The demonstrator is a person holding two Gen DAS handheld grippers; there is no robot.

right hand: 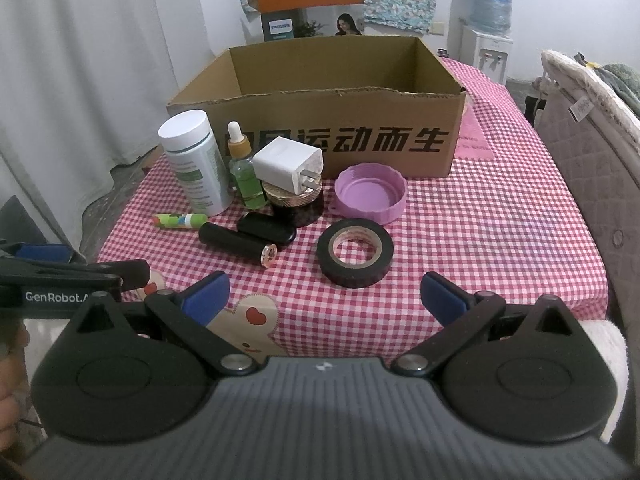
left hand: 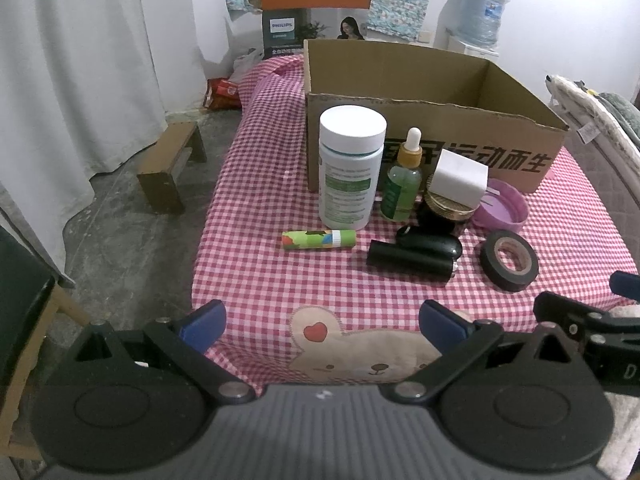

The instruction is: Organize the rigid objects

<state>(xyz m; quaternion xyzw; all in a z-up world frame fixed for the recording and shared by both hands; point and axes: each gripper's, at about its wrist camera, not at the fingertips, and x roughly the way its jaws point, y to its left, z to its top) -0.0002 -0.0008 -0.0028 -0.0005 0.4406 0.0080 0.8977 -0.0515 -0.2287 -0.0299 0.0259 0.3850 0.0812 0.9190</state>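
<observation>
Pink-and-white checked cloth with a bear patch covers the table under both tongs. At the bottom of the left wrist view the left gripper hangs over the near edge of the cloth, blue fingers well apart, nothing between them. The right gripper sits the same way at the bottom of its own view, fingers spread wide and empty.

Just above the right gripper, centre frame, a roll of black tape lies flat. Left of it lie a black tube with a gold end and, touching it behind, a black case. Further left is a small green patterned stick. Above the tape, a pink lid rests open side up. A white charger sits on top of a dark jar with a gold lid. Left of that stand a green dropper bottle and a tall white bottle, both upright. Behind them all, upper centre, an open cardboard box with black printed characters stands on the cloth. White curtains fill the left of the frame, and a water dispenser stands at upper right.
</observation>
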